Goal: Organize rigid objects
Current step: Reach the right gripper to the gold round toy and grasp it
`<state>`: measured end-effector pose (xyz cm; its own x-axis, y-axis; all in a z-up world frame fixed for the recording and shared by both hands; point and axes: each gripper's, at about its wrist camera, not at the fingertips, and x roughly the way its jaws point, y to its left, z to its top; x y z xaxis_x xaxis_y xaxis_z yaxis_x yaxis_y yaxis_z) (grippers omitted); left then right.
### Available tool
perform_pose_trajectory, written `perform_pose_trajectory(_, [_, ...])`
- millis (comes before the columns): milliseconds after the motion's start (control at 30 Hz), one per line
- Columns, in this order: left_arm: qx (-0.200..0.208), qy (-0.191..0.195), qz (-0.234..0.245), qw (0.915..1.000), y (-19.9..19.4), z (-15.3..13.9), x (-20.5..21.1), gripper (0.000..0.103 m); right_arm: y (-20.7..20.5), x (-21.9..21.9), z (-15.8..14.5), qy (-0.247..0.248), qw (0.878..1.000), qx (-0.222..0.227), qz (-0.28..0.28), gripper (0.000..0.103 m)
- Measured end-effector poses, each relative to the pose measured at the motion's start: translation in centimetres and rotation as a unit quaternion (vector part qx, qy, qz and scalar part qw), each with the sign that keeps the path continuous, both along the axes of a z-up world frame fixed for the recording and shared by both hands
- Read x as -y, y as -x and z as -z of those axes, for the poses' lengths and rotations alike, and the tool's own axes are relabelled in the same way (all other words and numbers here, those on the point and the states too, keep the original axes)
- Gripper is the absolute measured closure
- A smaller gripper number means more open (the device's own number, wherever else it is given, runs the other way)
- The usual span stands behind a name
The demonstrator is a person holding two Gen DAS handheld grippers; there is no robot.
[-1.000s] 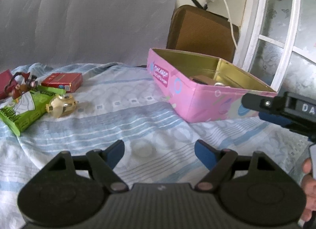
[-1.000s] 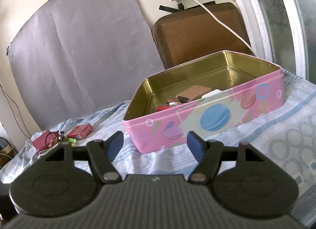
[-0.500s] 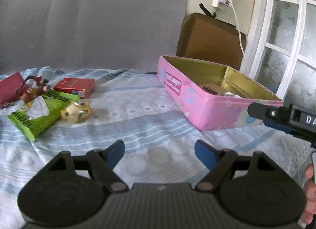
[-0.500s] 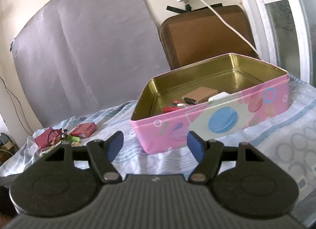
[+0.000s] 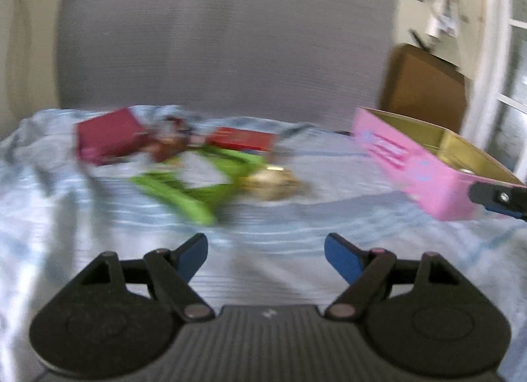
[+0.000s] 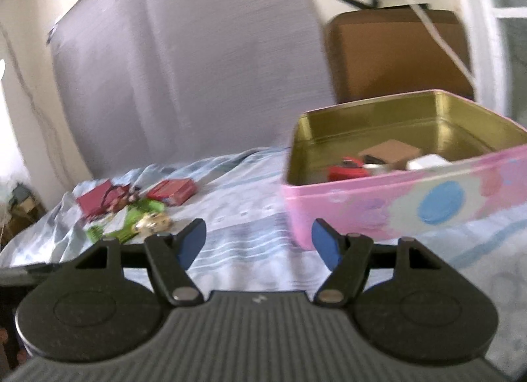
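Blue-striped bedsheet [image 6: 250,217], pink tin [image 6: 405,214] holding brown box [image 6: 390,153], red item [image 6: 346,171], both grippers spread wide, empty

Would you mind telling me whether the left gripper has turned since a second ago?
Yes. The left gripper has swung left: the pink tin slid from mid-frame toward the right edge, while the green packet moved toward the centre.

Both cams swung left: pink tin [image 5: 428,181] now at right of view, item pile w/ green packet [image 5: 197,184] nearer centre, blurred.
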<state>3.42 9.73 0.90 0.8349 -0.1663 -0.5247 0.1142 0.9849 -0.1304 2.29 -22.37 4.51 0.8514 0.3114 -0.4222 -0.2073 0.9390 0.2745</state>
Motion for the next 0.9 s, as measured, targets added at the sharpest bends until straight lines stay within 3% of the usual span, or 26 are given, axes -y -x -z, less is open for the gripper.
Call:
perform_pose_trajectory(100, [0.004,-0.001,-0.053,0.9986,-0.4,0.3,-3.2,0.022,-1.1,-2.6,0.1,0.01,0.999,-0.009,-0.043,0.03])
perform_pose_trajectory(200, [0.011,0.035,-0.103,0.994,-0.8,0.6,-6.3,0.022,-2.5,-5.7,0.4,0.019,0.995,-0.018,-0.096,0.03])
perform_pose_trajectory(300, [0.015,0.078,-0.108,0.991,-0.9,0.9,-7.6,0.023,-4.6,-9.1,0.7,0.061,0.989,-0.007,-0.136,0.03])
perform_pose_trajectory(467, [0.042,0.05,-0.093,0.9935,-0.4,0.5,-6.3,0.023,-9.8,-13.5,2.1,0.108,0.975,-0.034,-0.189,0.027])
perform_pose_trajectory(533, [0.042,0.052,-0.093,0.9935,-0.3,0.6,-6.3,0.023,-11.8,-14.7,2.8,0.107,0.97,-0.056,-0.21,0.02])
perform_pose_trajectory(600, [0.039,0.064,-0.097,0.9924,-0.4,0.7,-6.7,0.023,-12.5,-15.7,3.3,0.108,0.967,-0.065,-0.22,0.019])
perform_pose_trajectory(633, [0.039,0.069,-0.099,0.9919,-0.5,0.8,-6.9,0.023,-12.8,-16.2,3.5,0.113,0.966,-0.067,-0.224,0.021])
perform_pose_trajectory(700, [0.04,0.074,-0.1,0.9914,-0.4,0.8,-7.0,0.023,-12.6,-16.8,3.7,0.134,0.962,-0.061,-0.228,0.04])
perform_pose_trajectory(900, [0.04,0.074,-0.098,0.9916,-0.4,0.8,-7.1,0.023,-9.9,-15.9,3.2,0.154,0.954,-0.053,-0.251,0.041])
